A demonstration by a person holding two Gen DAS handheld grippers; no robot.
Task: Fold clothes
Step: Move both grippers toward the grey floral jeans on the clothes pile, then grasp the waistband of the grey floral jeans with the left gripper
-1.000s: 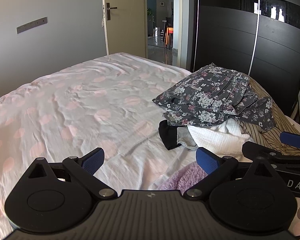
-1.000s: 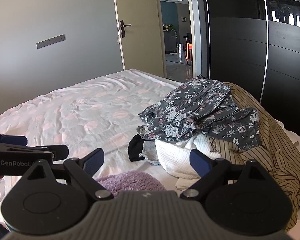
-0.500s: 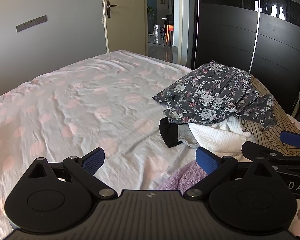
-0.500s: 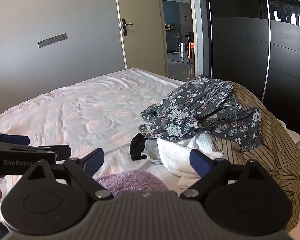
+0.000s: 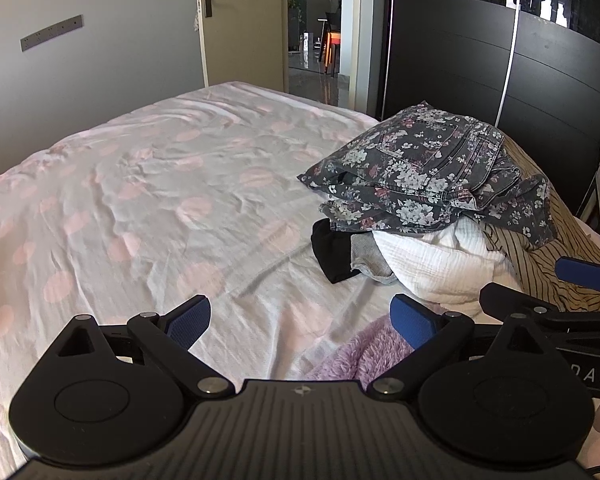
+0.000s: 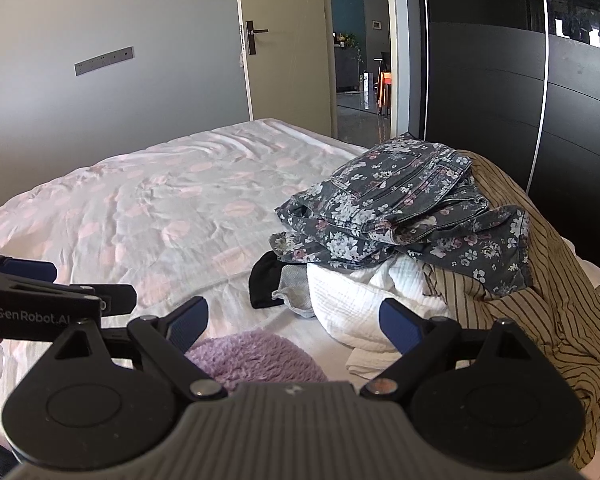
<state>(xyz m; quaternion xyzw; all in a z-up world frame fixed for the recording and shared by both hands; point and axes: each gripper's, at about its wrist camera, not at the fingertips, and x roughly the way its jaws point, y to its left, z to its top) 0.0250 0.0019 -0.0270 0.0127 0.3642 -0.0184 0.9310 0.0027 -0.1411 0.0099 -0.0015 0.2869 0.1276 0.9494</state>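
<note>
Bed (image 5: 148, 200) ahead, clothes heap (image 5: 440, 216) on its right side. Jeans (image 6: 388, 208) atop, over towel (image 6: 356, 300) and shirt (image 6: 540, 300). Sock (image 6: 266, 284) left of towel. Fleece (image 6: 252, 356) nearest, before heap. Door (image 6: 284, 48) behind bed; wardrobe (image 6: 500, 80) right of door, behind heap.

The right gripper (image 6: 292, 322) hangs over the near edge of the bed (image 6: 160, 208), jaws wide apart and empty. Below it lies a purple fluffy garment (image 6: 256, 360). Toward the bed's right side a pile holds floral jeans (image 6: 396, 204) atop a white garment (image 6: 348, 300) and a striped shirt (image 6: 540, 300). The left gripper (image 6: 40, 292) enters at left.
</note>
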